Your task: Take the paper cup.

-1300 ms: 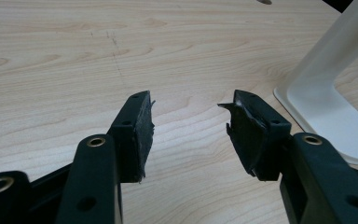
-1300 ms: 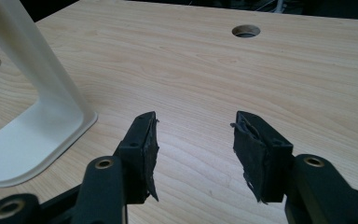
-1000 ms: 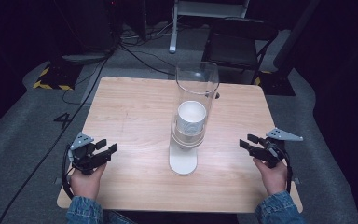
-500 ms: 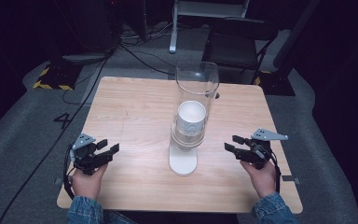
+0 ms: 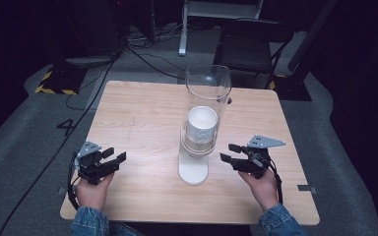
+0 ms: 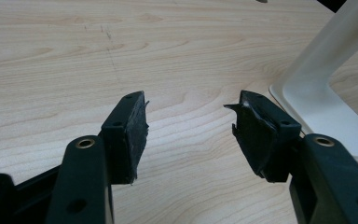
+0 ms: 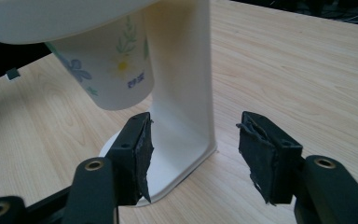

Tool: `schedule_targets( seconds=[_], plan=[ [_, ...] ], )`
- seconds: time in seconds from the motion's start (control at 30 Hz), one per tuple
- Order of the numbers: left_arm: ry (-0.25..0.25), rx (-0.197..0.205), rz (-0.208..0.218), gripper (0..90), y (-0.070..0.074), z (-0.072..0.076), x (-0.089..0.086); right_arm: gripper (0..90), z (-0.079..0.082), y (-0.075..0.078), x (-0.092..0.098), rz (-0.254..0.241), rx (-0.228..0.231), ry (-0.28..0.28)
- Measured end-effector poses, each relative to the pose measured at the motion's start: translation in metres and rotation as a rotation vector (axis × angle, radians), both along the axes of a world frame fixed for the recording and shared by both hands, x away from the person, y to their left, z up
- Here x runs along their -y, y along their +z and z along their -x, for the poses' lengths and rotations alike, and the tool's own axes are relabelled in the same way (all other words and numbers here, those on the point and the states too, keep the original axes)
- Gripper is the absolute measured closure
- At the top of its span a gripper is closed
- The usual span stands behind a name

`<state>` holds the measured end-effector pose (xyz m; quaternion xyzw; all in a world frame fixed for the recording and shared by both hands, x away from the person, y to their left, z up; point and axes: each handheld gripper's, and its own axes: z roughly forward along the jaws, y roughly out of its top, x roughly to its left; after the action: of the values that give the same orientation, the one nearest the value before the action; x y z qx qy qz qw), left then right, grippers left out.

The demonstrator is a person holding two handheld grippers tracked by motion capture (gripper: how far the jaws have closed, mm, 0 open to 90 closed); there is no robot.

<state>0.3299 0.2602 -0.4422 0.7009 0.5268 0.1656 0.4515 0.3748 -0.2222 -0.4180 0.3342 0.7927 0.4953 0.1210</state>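
the right gripper (image 5: 232,155) hovers just beside the cup dispenser's white stand (image 5: 193,169), its 2 jaws spread with nothing between them, having just been opening. in the right gripper view a floral paper cup (image 7: 107,70) hangs from the stand's underside, above the jaws. the left gripper (image 5: 114,157) rests well apart over the wooden table (image 5: 142,113), jaws spread and empty. the clear tube (image 5: 207,93) rises above the stand.

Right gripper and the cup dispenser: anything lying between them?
Nothing. In the high view, bare table separates the right gripper from the cup dispenser.
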Motion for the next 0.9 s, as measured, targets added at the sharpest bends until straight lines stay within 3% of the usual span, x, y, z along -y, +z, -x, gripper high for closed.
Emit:
schedule_targets(
  seconds=[0.3, 0.47, 0.67, 0.9],
  plan=[
    [-0.002, -0.005, -0.004, 43.7, -0.001, -0.001, 0.002, 41.8, 0.002, -0.002, -0.024, -0.004, 0.002, 0.068],
    [0.0, -0.004, -0.006, 43.1, -0.002, -0.001, 0.002, 39.1, 0.002, -0.004, -0.037, -0.036, -0.005, 0.105],
    [0.004, 0.009, -0.01, 42.7, -0.002, 0.001, 0.003, 34.5, -0.001, -0.005, -0.045, -0.058, 0.015, 0.118],
    [-0.003, 0.026, -0.021, 42.0, -0.003, 0.006, 0.005, 27.3, -0.005, -0.01, -0.061, -0.05, 0.043, 0.144]
  ],
)
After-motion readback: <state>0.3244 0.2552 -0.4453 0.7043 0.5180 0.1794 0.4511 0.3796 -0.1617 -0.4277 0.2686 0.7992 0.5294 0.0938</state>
